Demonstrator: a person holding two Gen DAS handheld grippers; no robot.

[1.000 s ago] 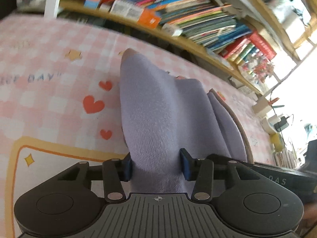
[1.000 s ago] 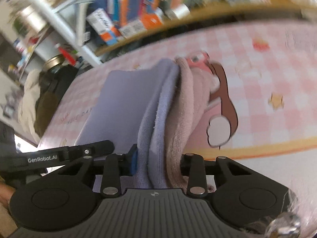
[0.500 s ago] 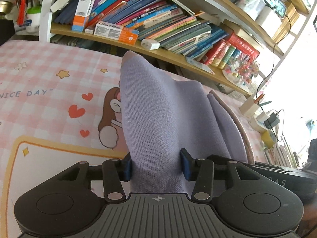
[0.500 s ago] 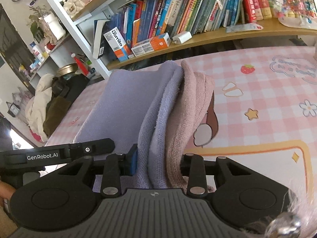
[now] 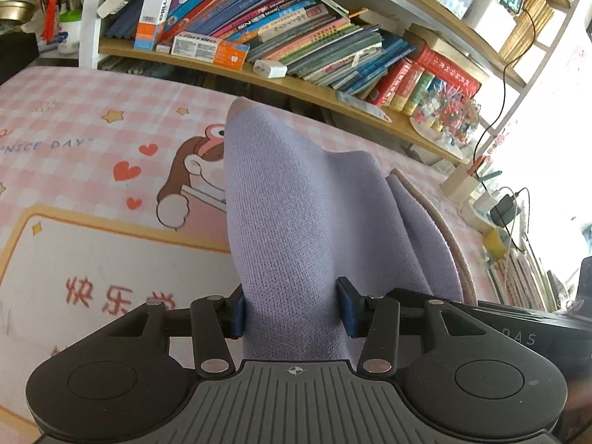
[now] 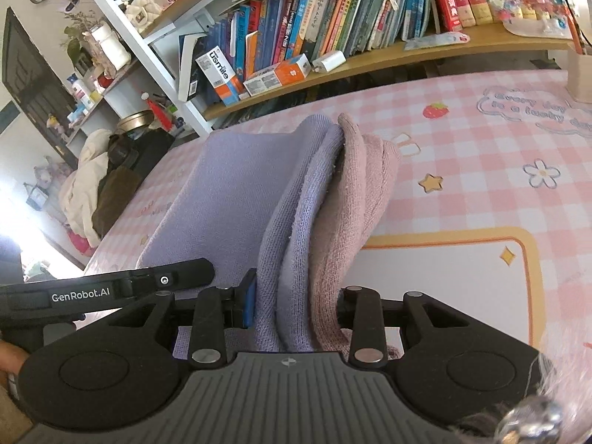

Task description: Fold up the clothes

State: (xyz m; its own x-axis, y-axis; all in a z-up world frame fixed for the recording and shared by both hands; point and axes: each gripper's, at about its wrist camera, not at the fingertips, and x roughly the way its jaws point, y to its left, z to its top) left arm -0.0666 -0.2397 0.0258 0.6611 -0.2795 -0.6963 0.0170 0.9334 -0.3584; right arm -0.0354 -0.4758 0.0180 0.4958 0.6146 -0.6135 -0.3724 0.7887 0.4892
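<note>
Left gripper (image 5: 292, 305) clamped on a thick fold of lavender knit garment (image 5: 296, 203), blue pads (image 5: 238, 312) pressing into the cloth from both sides, jaws held partway apart by the bunched fabric. Garment rising from the jaws and draping forward over the pink checked tablecloth (image 5: 92, 140), covering part of a printed cartoon figure (image 5: 192, 170); a dusty pink edge showing along its right side. Right gripper (image 6: 296, 303) likewise closed on a bundle of the same garment (image 6: 296, 222), lavender layers on the left of the bundle, dusty pink layers (image 6: 355, 199) on the right, jaws narrow but kept apart by the cloth. A flat lavender panel stretching leftward from there toward the left gripper's finger (image 6: 111, 285), marked GenRobot.AI. Behind the table, a wooden bookshelf (image 6: 370, 59) crowded with books (image 6: 333, 11).
</note>
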